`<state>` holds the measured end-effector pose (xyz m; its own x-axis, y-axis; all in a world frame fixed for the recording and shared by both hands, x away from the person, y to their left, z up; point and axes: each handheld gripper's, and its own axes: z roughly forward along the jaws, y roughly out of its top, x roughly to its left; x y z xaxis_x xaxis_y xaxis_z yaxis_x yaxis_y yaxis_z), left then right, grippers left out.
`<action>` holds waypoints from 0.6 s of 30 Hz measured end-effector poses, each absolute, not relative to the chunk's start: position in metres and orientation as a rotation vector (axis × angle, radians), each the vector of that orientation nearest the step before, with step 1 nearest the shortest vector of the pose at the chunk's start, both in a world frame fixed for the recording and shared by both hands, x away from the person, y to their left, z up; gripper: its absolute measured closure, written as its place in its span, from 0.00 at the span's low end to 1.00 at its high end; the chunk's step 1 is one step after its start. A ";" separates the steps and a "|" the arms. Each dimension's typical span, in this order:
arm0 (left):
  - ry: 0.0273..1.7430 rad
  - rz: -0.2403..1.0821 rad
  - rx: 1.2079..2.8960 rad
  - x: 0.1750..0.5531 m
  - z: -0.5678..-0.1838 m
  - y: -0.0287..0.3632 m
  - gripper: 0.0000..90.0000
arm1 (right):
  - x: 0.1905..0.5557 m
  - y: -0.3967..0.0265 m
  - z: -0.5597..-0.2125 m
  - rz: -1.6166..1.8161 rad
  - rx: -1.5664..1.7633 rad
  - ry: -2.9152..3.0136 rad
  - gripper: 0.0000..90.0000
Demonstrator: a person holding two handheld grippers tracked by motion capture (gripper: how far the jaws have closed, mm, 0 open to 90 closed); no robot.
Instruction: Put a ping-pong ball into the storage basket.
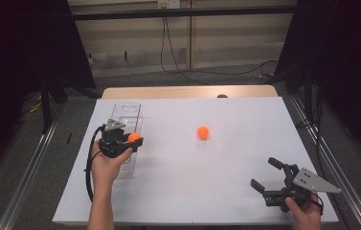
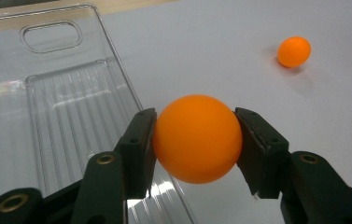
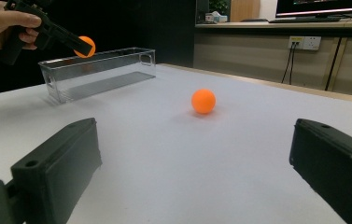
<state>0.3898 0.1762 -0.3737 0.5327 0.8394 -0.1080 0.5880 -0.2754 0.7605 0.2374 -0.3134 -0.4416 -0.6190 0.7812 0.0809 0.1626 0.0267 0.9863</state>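
My left gripper (image 1: pixel 134 139) is shut on an orange ball (image 2: pixel 196 138) and holds it in the air at the right-hand rim of a clear plastic bin (image 1: pixel 129 125). The same held ball (image 3: pixel 85 46) hangs just above the bin (image 3: pixel 100 70) in the right gripper view. A second orange ball (image 1: pixel 203 132) rests on the white table near its middle, also seen as a small ball (image 2: pixel 294 51) and straight ahead of my right gripper (image 3: pixel 203 101). My right gripper (image 1: pixel 265 174) stands open at the table's near right, nothing between its jaws.
The white table top (image 1: pixel 207 172) lies on a wooden table whose far edge shows. Black curtains hang at both sides, and cables run over the floor behind the table. A metal rail runs along each side of the table.
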 end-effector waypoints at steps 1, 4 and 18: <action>1.160 0.409 1.986 0.390 -0.373 0.177 0.57 | 0.237 -0.313 -0.442 1.633 0.957 1.815 0.02; 1.170 0.413 1.969 0.389 -0.373 0.179 0.57 | 0.237 -0.313 -0.442 1.633 0.954 1.815 0.02; 1.190 0.429 1.967 0.389 -0.372 0.185 0.57 | 0.237 -0.313 -0.442 1.633 0.956 1.817 0.02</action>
